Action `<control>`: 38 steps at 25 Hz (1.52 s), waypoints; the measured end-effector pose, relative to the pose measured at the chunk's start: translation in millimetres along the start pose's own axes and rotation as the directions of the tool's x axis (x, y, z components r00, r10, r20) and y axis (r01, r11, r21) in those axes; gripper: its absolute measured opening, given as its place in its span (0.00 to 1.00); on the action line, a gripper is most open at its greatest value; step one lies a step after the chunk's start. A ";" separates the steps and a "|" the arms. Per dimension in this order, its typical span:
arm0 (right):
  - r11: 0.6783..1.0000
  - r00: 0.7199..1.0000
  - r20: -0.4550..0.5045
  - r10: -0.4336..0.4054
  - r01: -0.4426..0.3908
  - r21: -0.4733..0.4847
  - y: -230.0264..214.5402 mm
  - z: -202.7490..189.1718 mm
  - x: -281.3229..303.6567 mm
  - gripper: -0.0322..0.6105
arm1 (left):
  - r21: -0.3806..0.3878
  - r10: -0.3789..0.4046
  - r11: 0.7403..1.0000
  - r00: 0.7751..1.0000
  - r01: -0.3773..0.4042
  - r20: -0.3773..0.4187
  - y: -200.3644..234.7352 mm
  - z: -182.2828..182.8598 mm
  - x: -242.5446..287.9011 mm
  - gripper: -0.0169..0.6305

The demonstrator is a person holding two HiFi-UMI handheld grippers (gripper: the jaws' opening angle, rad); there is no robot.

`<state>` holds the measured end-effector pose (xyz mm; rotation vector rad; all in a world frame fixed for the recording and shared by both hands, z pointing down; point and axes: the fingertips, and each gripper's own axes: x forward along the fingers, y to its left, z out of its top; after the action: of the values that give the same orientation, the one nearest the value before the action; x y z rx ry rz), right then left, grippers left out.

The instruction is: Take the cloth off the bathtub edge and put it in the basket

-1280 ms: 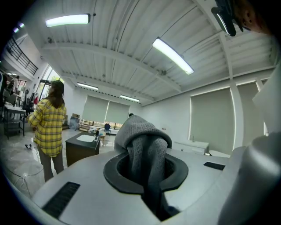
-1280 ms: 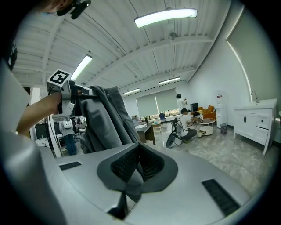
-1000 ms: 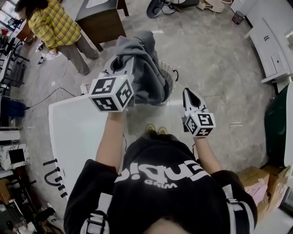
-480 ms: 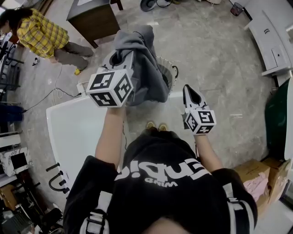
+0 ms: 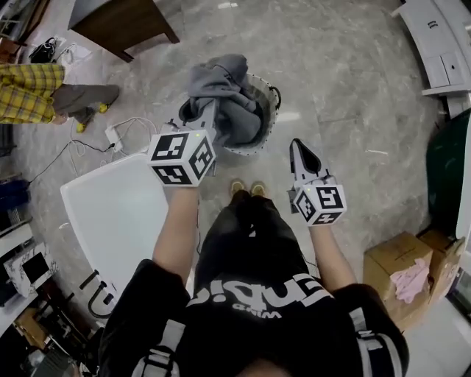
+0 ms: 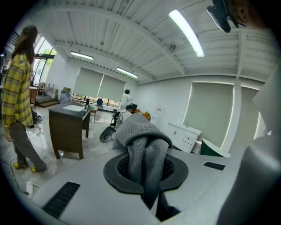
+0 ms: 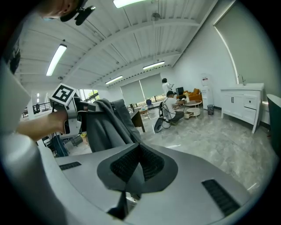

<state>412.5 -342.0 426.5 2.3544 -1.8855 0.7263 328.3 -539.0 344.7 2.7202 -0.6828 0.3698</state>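
Observation:
A grey cloth (image 5: 221,92) hangs bunched from my left gripper (image 5: 208,115), whose jaws are shut on it. Its lower folds reach down into the round basket (image 5: 269,116) on the floor. In the left gripper view the knitted cloth (image 6: 145,145) is pinched between the pads of the left gripper (image 6: 148,176). My right gripper (image 5: 301,149) is held to the right of the basket, jaws shut and holding nothing. The right gripper view shows that gripper (image 7: 131,171) with its pads together and the cloth (image 7: 105,125) hanging at the left. The white bathtub (image 5: 114,213) lies at the lower left.
A person in a yellow plaid shirt (image 5: 29,88) stands at the far left. A dark wooden cabinet (image 5: 121,22) is at the top left, and a power strip with cables (image 5: 114,136) lies by the tub. A cardboard box (image 5: 397,269) sits at the lower right. White cabinets (image 5: 441,44) line the right.
Both grippers have come down. The cloth in the left gripper has sunk toward the basket, and its lower part now lies inside the rim.

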 end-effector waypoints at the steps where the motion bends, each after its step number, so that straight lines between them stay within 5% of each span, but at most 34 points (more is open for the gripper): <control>1: 1.000 1.000 -0.014 -0.004 0.004 0.009 -4.9 -8.1 6.2 0.07 | 0.001 -0.008 1.000 1.000 0.008 -0.019 1.2 -15.6 9.9 0.09; 13: 0.998 0.982 -0.189 0.023 -0.010 0.067 -30.7 -133.1 69.9 0.07 | -0.094 -0.015 0.996 0.970 -0.008 -0.243 27.3 -213.8 84.3 0.09; 25: 0.996 0.976 -0.214 0.031 -0.012 0.093 -36.9 -147.7 80.0 0.07 | -0.052 0.043 0.997 0.943 -0.064 -0.331 31.4 -261.6 95.3 0.09; 26: 0.996 0.976 -0.215 0.030 -0.010 0.093 -37.9 -148.0 80.1 0.07 | -0.055 0.052 0.996 0.937 -0.076 -0.345 32.9 -267.2 96.2 0.12; 30: 0.995 0.975 -0.222 0.028 -0.007 0.096 -40.7 -152.0 81.2 0.07 | -0.076 0.091 0.988 0.904 -0.135 -0.418 43.5 -296.2 98.2 0.54; 38: 0.995 0.974 -0.225 0.030 -0.009 0.094 -36.9 -154.7 77.7 0.07 | -0.075 0.119 0.984 0.902 -0.164 -0.415 51.8 -297.9 86.4 0.58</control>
<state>407.5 -354.7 602.9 2.1949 -1.8185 1.0561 325.4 -511.6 657.9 2.3822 -0.7524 0.8822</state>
